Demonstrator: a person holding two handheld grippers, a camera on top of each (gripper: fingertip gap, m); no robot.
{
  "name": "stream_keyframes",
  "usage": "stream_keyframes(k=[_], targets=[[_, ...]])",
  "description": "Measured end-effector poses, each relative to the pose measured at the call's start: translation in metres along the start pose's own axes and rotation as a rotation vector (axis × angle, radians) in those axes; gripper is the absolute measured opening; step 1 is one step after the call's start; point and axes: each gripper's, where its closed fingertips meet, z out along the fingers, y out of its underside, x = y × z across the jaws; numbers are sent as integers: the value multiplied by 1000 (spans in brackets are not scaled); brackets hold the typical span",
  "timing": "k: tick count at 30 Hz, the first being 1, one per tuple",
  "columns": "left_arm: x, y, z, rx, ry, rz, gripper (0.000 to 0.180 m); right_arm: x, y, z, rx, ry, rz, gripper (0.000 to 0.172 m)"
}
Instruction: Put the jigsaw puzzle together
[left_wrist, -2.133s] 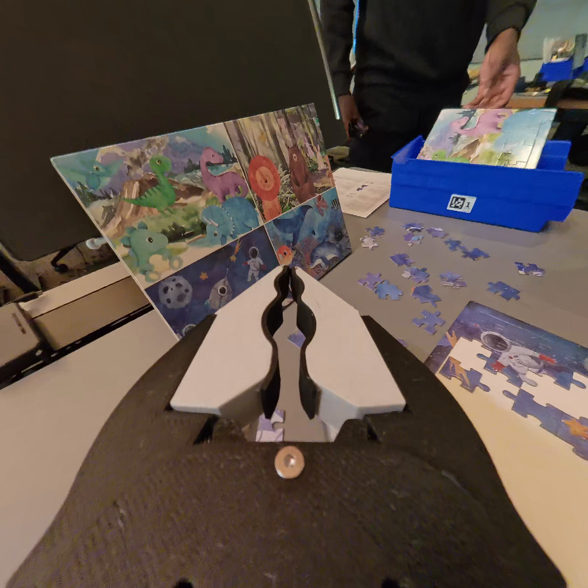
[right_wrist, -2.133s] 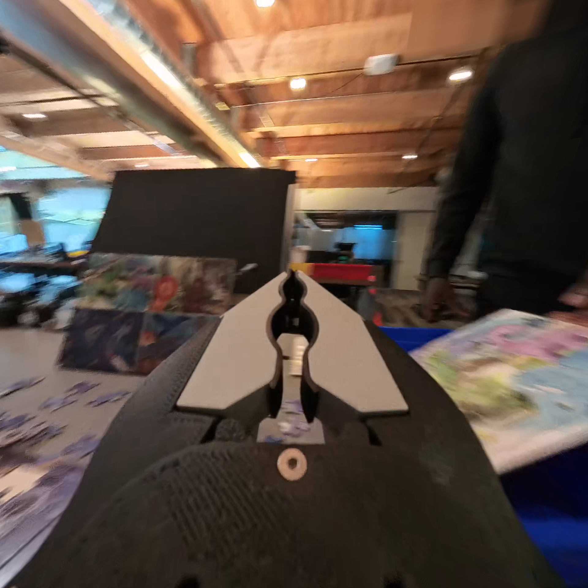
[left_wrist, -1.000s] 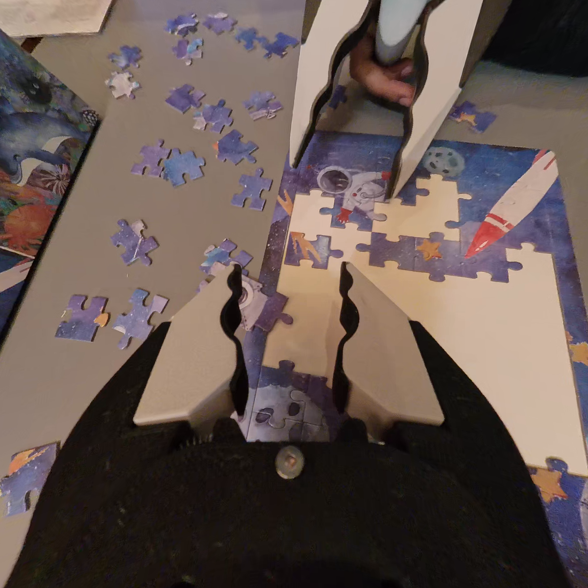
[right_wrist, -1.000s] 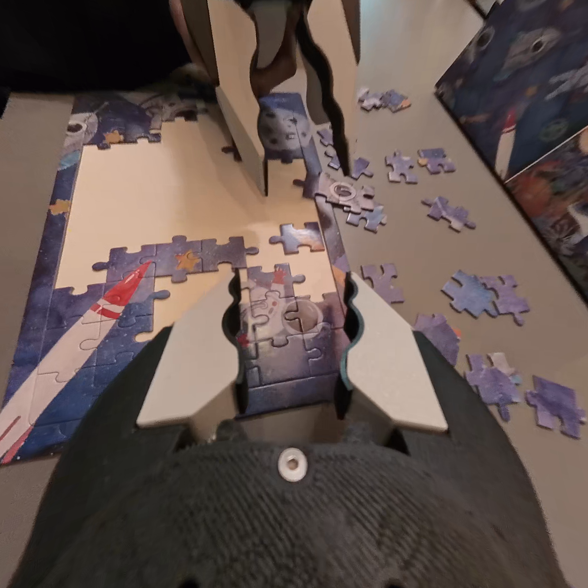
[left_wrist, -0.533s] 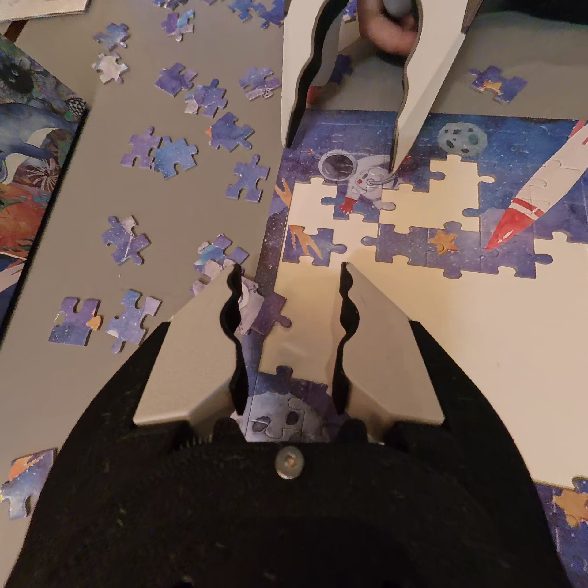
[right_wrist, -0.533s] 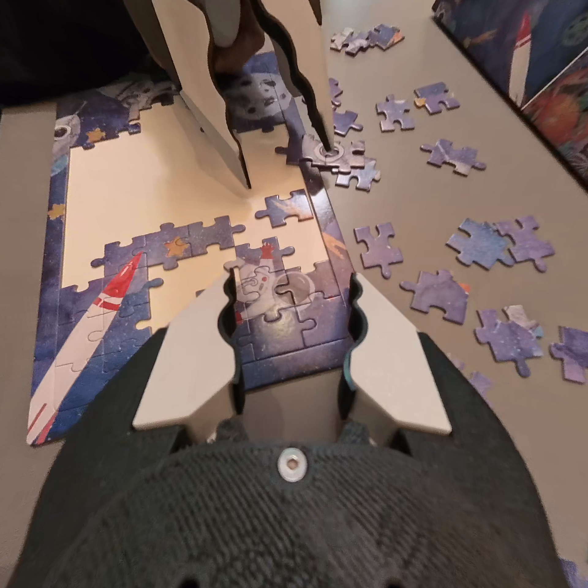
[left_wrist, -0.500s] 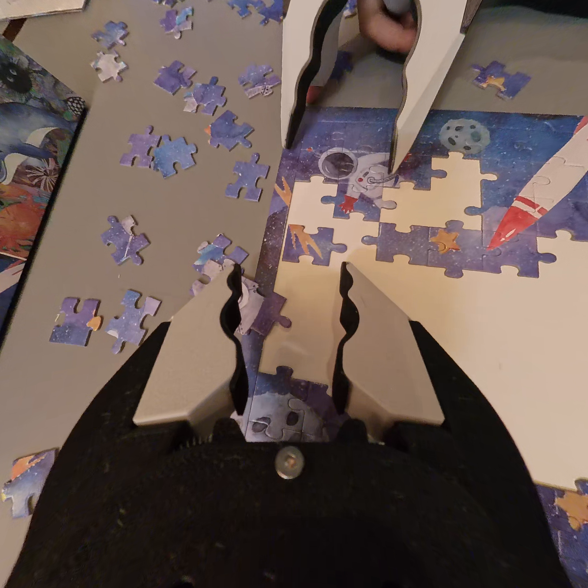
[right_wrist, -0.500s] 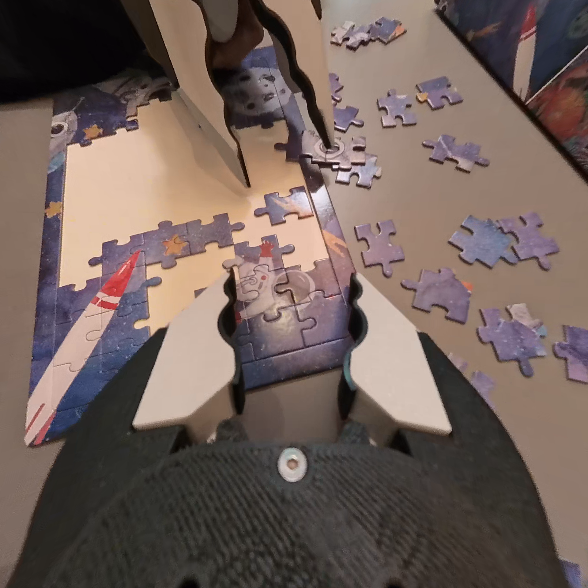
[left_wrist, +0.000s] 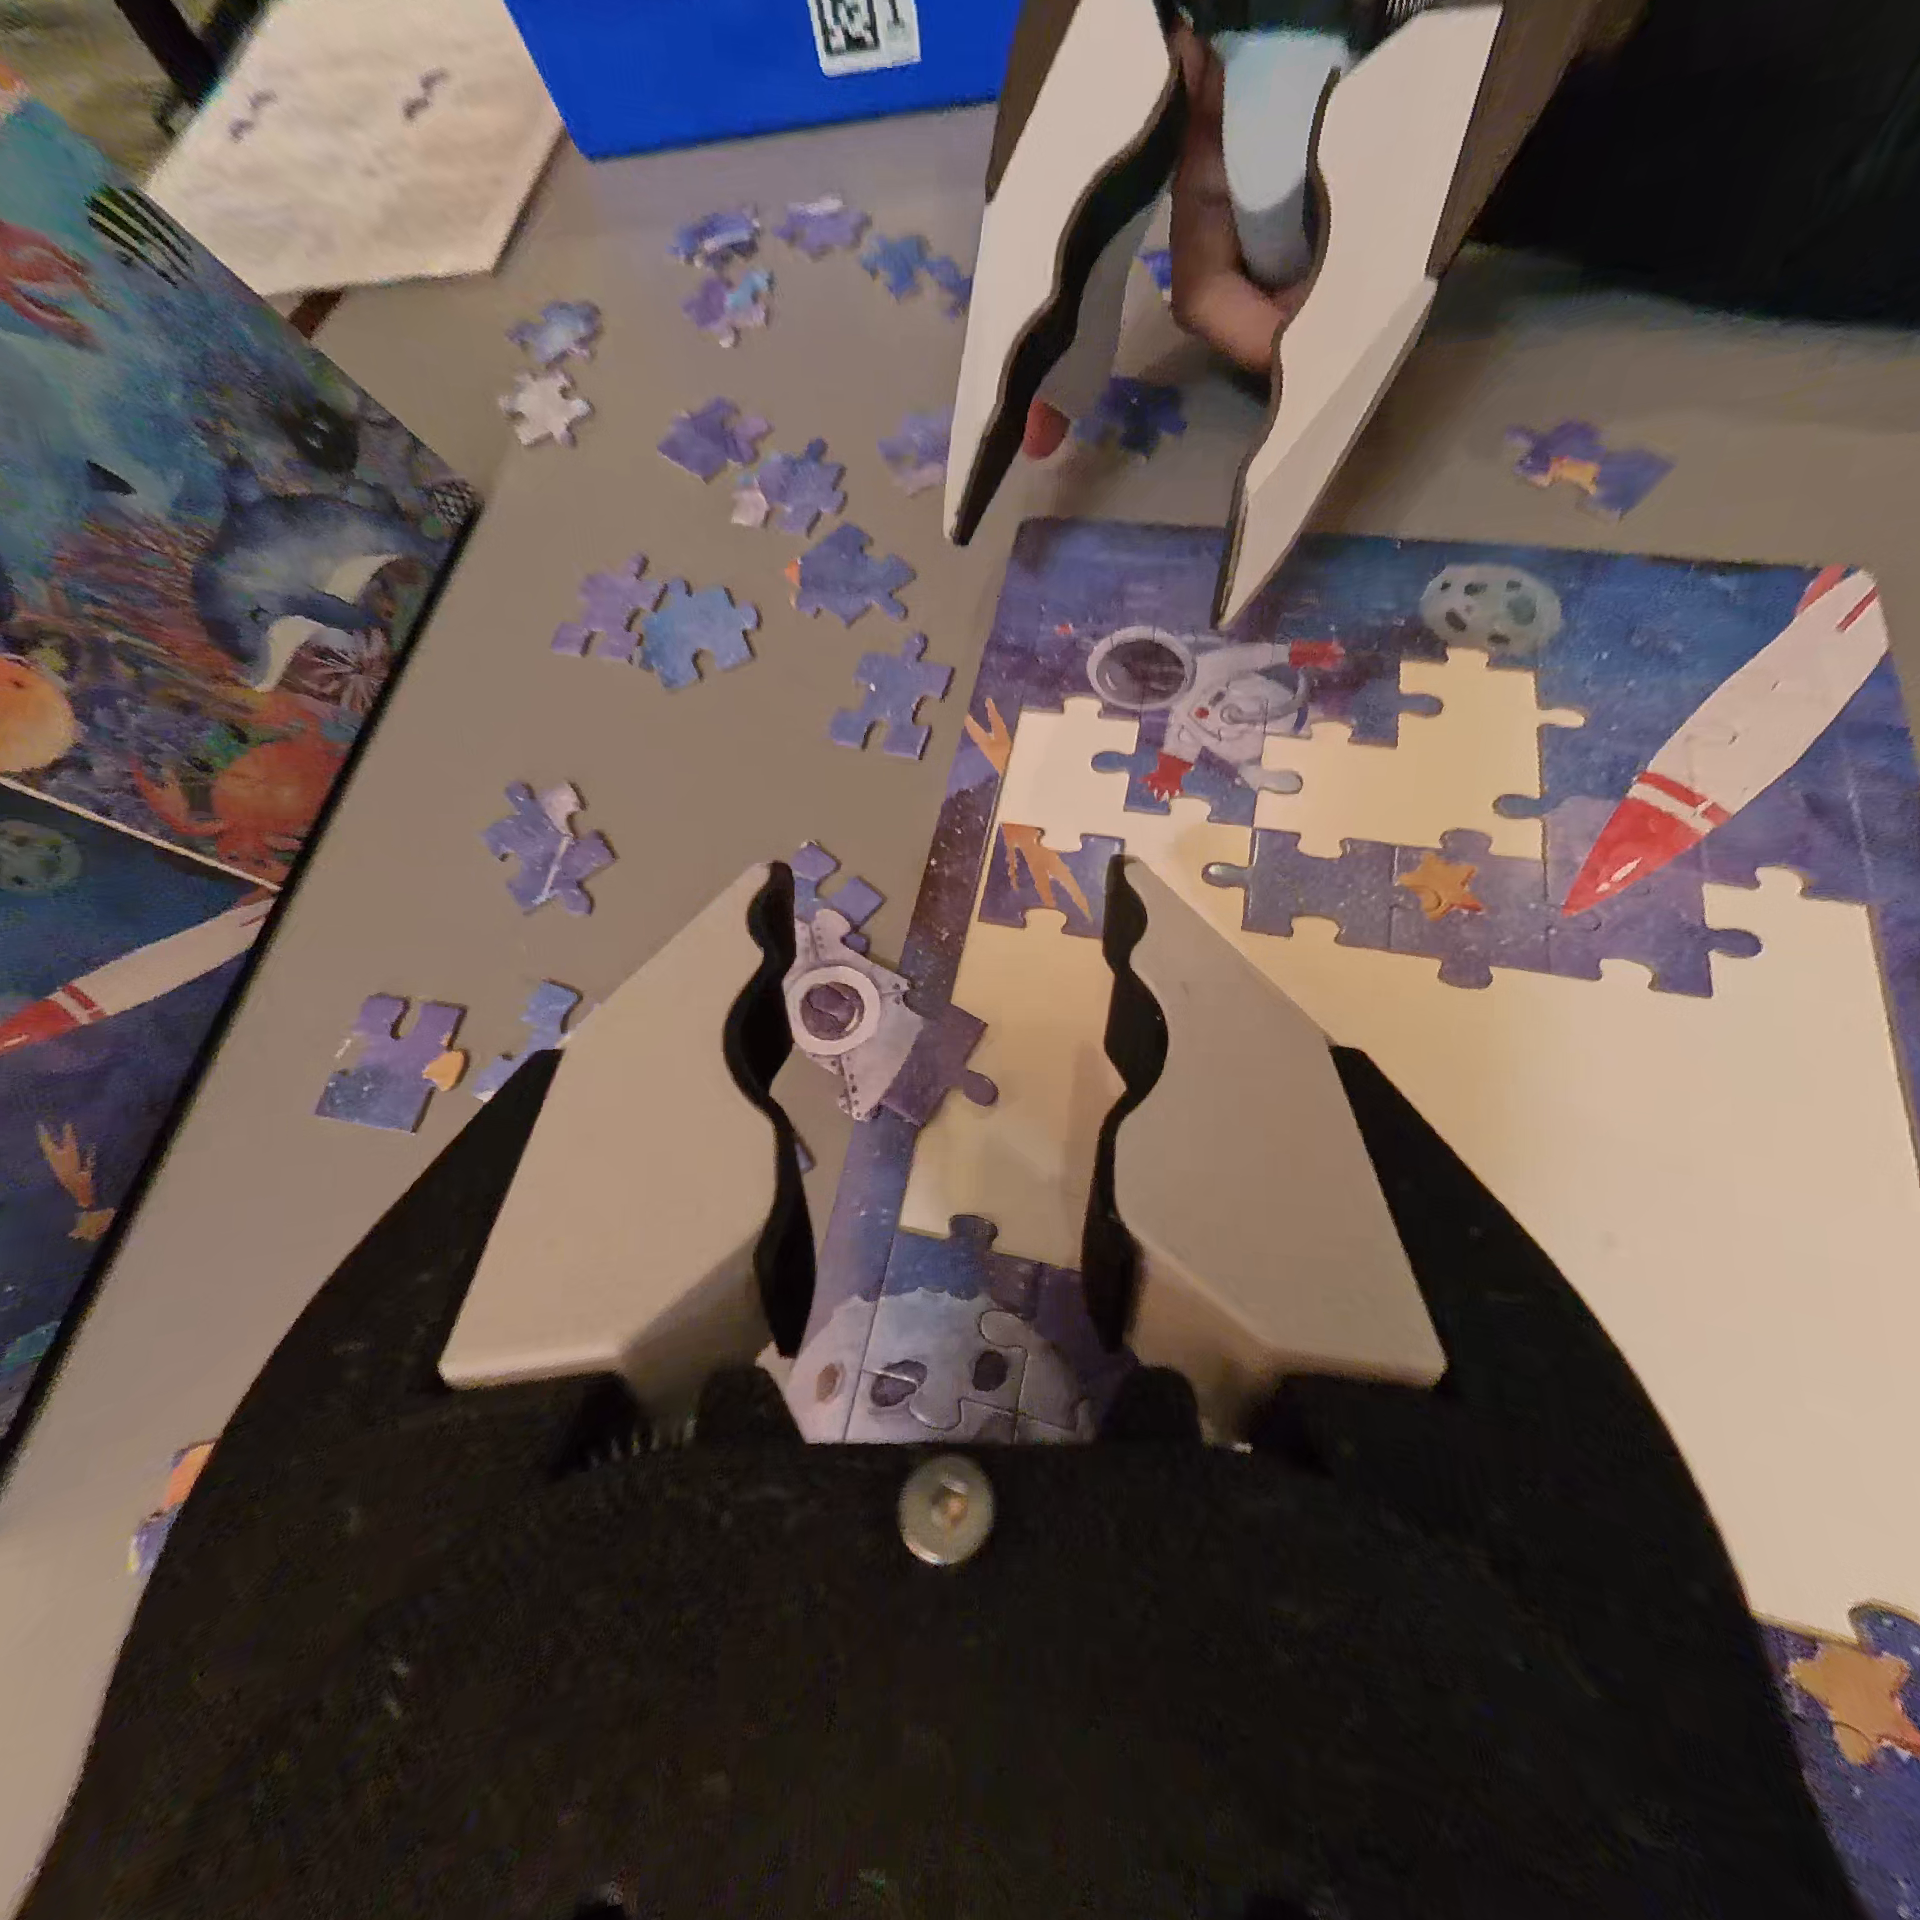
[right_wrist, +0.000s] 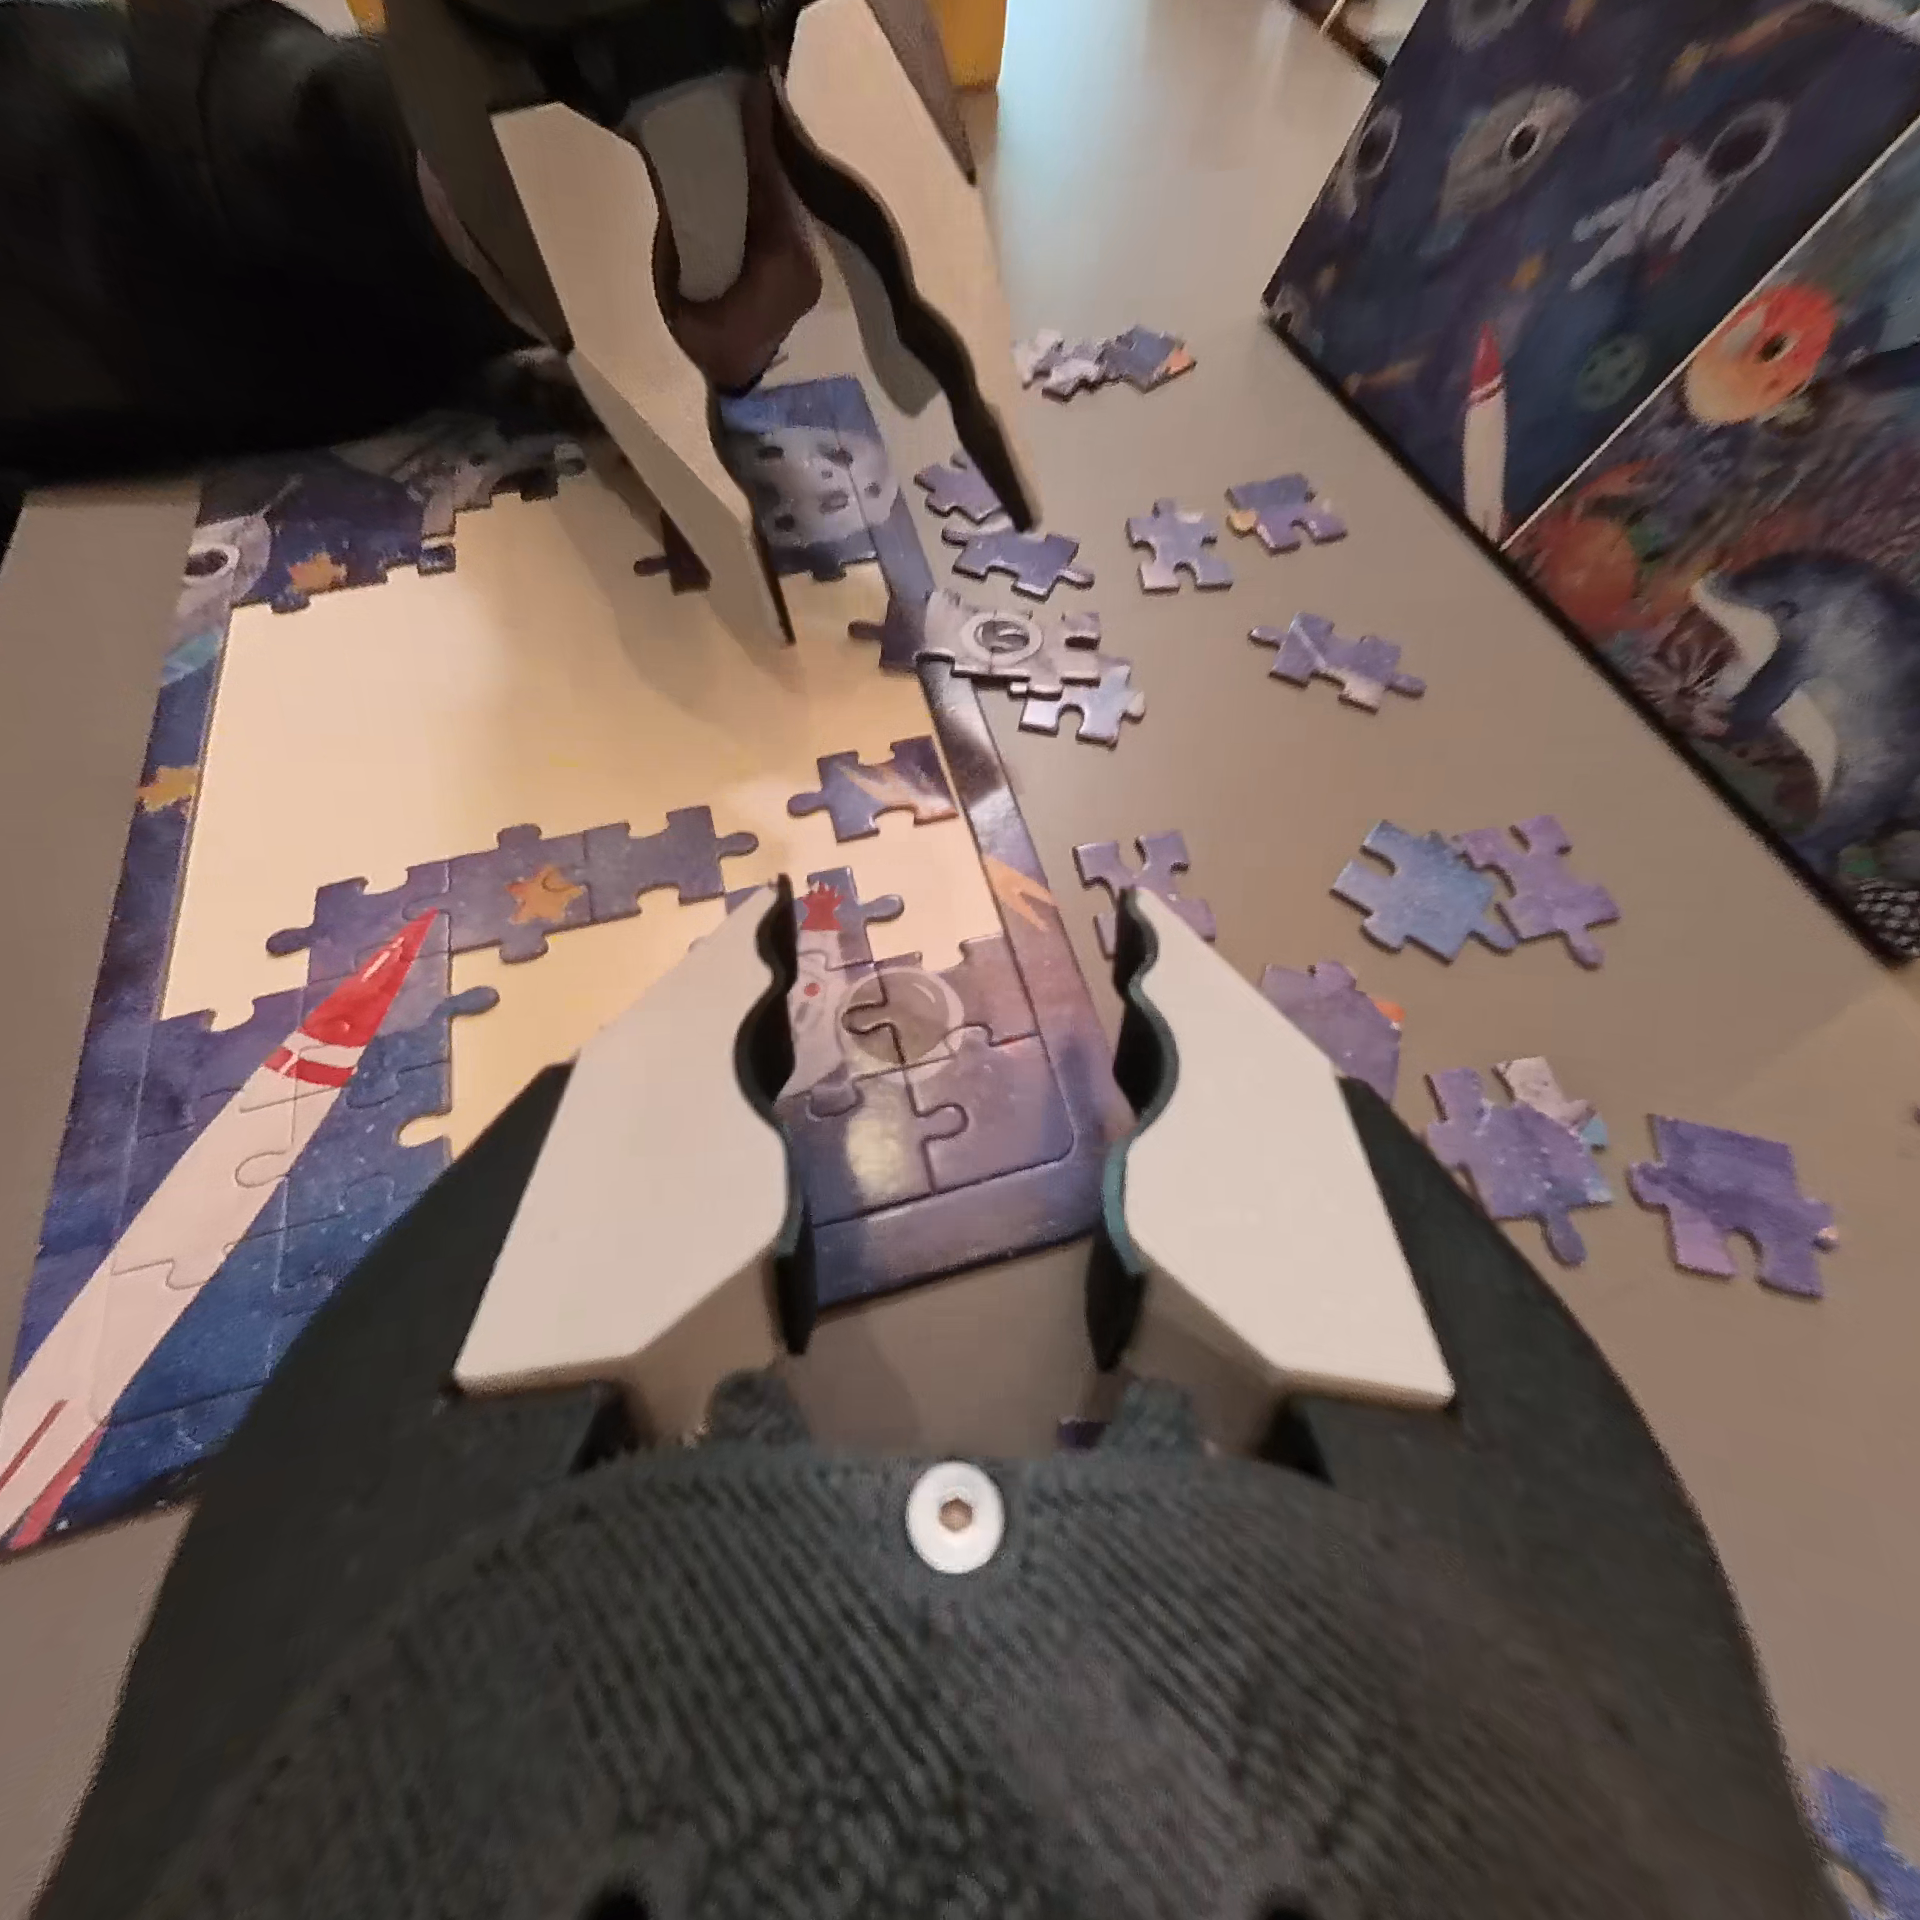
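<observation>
A half-built space puzzle (left_wrist: 1455, 1091) lies flat on the grey counter (left_wrist: 675, 790), filling the centre and right of the left wrist view: a dark blue starry border, a cream backing bare across the middle, an astronaut (left_wrist: 1205, 696) near the upper edge, a red-tipped white rocket (left_wrist: 1725, 748) at the right, and a cratered moon low between the near fingers. Loose blue-violet pieces (left_wrist: 707, 623) are scattered over the counter at the upper left. The left claw (left_wrist: 940, 883) hangs wide and bare over the puzzle's left border, its left finger just beside a loose piece with a grey ring (left_wrist: 842, 1013) that overlaps the frame. The right claw (right_wrist: 951, 899) is also wide and bare, above the astronaut corner; from the left wrist view it shows at top centre, tips near the puzzle's upper edge. Compared with half a second ago, the left wrist view has pulled back and tipped up, so a blue bin (left_wrist: 748, 73) and a paper sheet (left_wrist: 374, 166) now show along the top, and the right claw's tips have lifted off the astronaut.
</observation>
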Motion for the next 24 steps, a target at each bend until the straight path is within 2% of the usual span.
stream_keyframes(k=[4, 6, 9, 12, 17, 21, 24], targets=[[1, -12, -8, 90, 13, 14, 64, 3, -5, 0, 32, 22, -23, 58], [1, -16, -11, 131, 17, 15, 66, 5, -13, 0, 81, 54, -66, 52], [-1, -18, -12, 145, 5, 16, 68, 2, -25, 0, 155, 81, -119, 43], [-3, -15, -12, 127, -13, 31, 67, 1, -29, -1, 174, 88, -137, 42], [-18, -11, -21, 133, -57, 24, 66, 0, -25, 1, 156, 55, -66, 82], [-25, -16, -30, 205, -48, -42, 65, 6, -27, -2, 174, 96, -65, 86], [-38, -16, -37, 202, -139, -16, 67, 11, -28, -3, 186, 105, -30, 95]])
